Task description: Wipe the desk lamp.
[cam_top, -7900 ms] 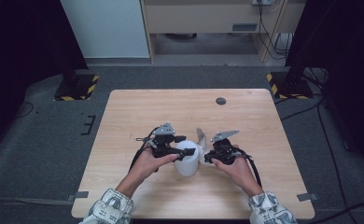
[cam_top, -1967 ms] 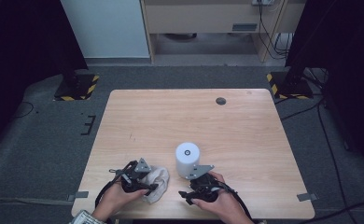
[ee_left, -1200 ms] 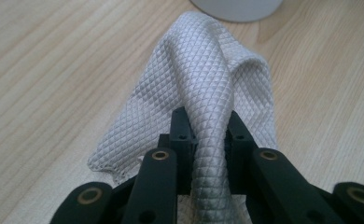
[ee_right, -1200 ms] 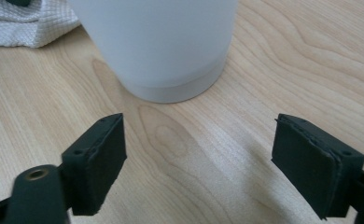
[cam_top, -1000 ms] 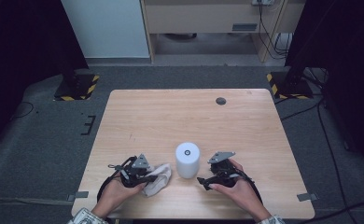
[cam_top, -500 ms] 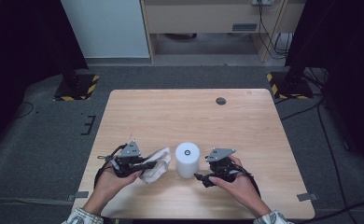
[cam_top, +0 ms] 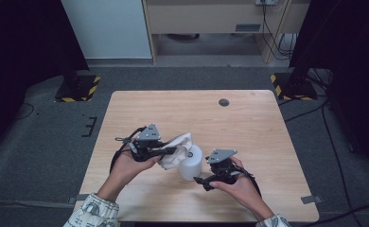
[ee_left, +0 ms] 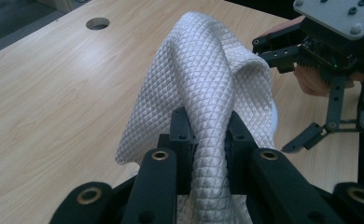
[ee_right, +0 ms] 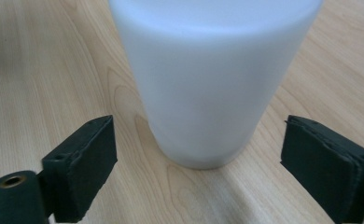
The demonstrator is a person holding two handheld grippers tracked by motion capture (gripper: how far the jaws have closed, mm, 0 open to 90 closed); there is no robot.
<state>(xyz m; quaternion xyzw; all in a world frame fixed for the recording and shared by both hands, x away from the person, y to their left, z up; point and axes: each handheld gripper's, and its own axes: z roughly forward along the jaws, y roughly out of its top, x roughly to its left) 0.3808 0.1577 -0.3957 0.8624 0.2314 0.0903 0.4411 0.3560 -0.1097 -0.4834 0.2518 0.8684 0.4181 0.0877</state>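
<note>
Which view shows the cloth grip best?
Left gripper view: the white quilted cloth runs up between the left gripper jaws, which are shut on it. The high view shows the cloth small, draped over the white cup.

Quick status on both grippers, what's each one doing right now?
Left gripper: shut on the white cloth, held up by the cup.
Right gripper: open, jaws either side of the white cup, not touching it.
</note>
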